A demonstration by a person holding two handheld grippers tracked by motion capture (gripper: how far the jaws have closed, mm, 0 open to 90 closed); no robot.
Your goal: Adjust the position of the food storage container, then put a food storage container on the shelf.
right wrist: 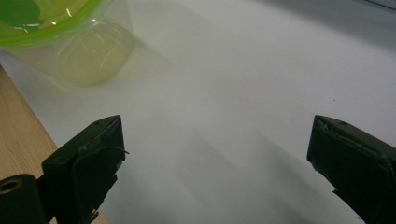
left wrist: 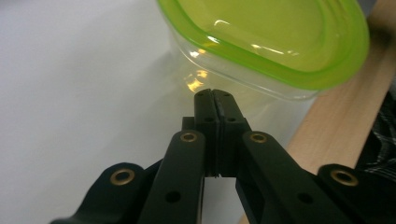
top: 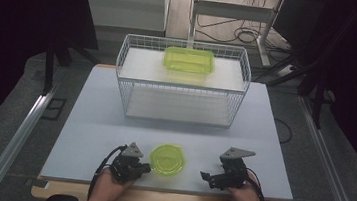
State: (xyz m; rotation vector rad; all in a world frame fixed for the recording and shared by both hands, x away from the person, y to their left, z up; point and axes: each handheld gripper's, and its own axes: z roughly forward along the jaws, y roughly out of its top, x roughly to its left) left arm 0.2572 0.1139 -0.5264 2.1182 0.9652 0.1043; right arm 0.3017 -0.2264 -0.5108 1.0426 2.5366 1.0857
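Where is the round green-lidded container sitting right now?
In the high view, the round container sits on the white table near its front edge, between the left gripper and the right gripper, nearer the left one.

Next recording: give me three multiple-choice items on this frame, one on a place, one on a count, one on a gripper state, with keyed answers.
1. Where does the rectangular green-lidded container sit?
A. on the upper shelf of the wire rack
B. on the floor
C. on the white table in front of the rack

2. How many green-lidded containers are there?
A. one
B. two
C. four

3. How do the left gripper jaws stand?
A. wide open
B. clamped on a lid
C. shut, with nothing between them

Answers: 1 A, the high view shows it up inside the rack; 2 B, that one plus the round container between the grippers; 3 C, the left gripper view shows the tips pressed together just short of the round container.
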